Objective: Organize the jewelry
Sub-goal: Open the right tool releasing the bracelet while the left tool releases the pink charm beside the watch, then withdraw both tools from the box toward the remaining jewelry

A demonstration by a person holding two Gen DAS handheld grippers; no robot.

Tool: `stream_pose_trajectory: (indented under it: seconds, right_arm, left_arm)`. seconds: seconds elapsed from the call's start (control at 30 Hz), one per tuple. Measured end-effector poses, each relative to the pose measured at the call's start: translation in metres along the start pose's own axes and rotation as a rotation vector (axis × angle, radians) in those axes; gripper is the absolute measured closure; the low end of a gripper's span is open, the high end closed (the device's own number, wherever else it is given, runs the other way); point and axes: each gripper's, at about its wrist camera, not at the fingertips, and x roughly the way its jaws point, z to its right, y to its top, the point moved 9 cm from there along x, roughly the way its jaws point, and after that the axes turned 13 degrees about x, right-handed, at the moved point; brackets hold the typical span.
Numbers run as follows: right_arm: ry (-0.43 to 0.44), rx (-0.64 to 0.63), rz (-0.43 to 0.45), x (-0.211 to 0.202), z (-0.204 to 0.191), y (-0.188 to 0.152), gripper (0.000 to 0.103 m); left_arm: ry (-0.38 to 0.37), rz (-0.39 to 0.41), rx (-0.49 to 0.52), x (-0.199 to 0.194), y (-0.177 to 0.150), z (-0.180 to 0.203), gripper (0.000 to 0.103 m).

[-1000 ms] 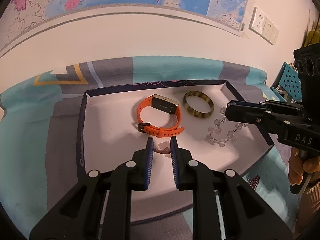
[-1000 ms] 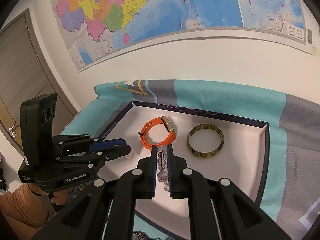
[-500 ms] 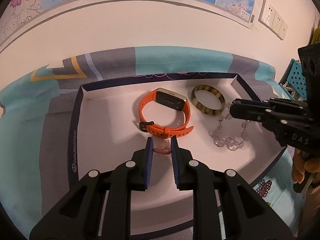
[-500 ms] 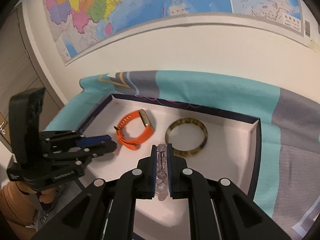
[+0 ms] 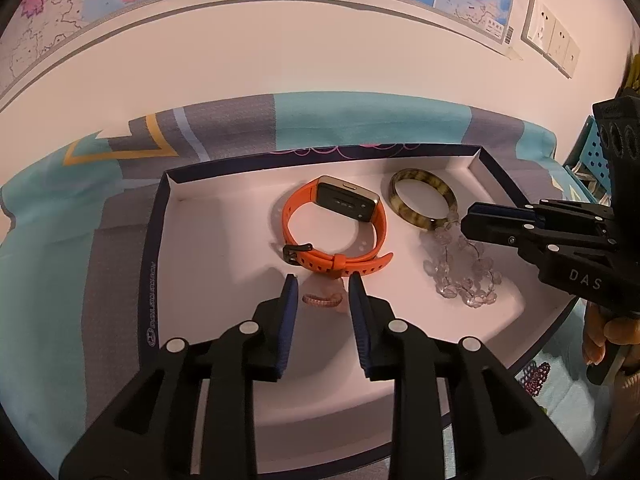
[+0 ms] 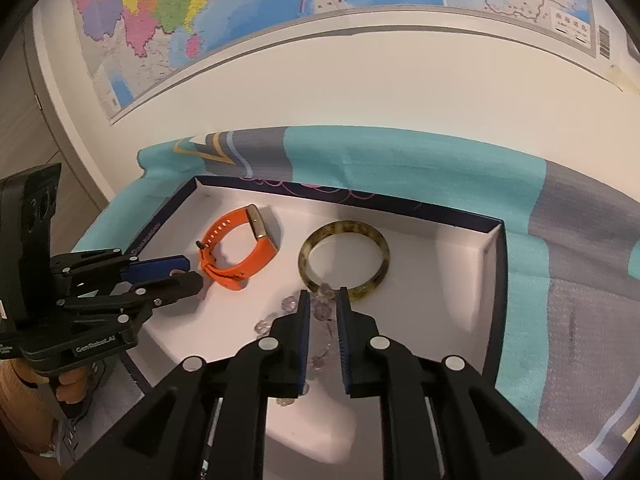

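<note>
Four pieces of jewelry sit in one white tray (image 5: 160, 240) with a dark blue rim, on a teal and grey cloth (image 5: 360, 120) against the wall below a map (image 6: 240, 8). One orange watch (image 5: 334, 220), one mottled brown bangle (image 5: 424, 200), one string of clear beads (image 5: 460, 268), one small pink ring-like piece (image 5: 322, 300).

The watch stands on its edge, strap buckled into a loop, dark face with a gold frame tilted toward the back of the tray; its long axis runs left to right in the left wrist view. The bangle lies flat just to its right. The beads trail from the bangle's near edge toward the front of the tray, faceted and see-through.

The left gripper (image 5: 322, 282) has just been widening, blue pads apart, the pink piece lying on the tray floor between them and clear of both. The right gripper (image 6: 323, 300) has its jaws a narrow gap apart, slightly eased open, with beads between the pads; whether they still pinch, I cannot tell.
</note>
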Motion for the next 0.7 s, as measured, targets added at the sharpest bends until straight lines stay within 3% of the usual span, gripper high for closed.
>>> stream_pose_trajectory:
  seconds: [0.2,0.37,0.47,0.5,0.7]
  right_arm:
    - [-0.016,0.008,0.006,-0.003,0.004,0.0,0.091]
    - [-0.029,0.004,0.019,-0.009,0.005,-0.003,0.084]
    - [-0.025,0.009,0.024,-0.014,0.007,-0.005,0.071]
    - [-0.023,0.013,0.027,-0.017,0.008,-0.006,0.066]
    - [-0.001,0.006,0.043,-0.033,0.002,-0.014,0.065]
  left_arm:
    - [0.018,0.009,0.004,-0.005,0.0,-0.001,0.064]
    - [0.041,0.043,0.008,-0.021,0.002,-0.002,0.05]
    - [0.055,0.072,0.003,-0.036,0.002,-0.003,0.041]
    - [0.055,0.08,0.002,-0.04,0.001,-0.003,0.041]
    - [0.05,0.13,-0.023,-0.067,-0.007,-0.003,0.038]
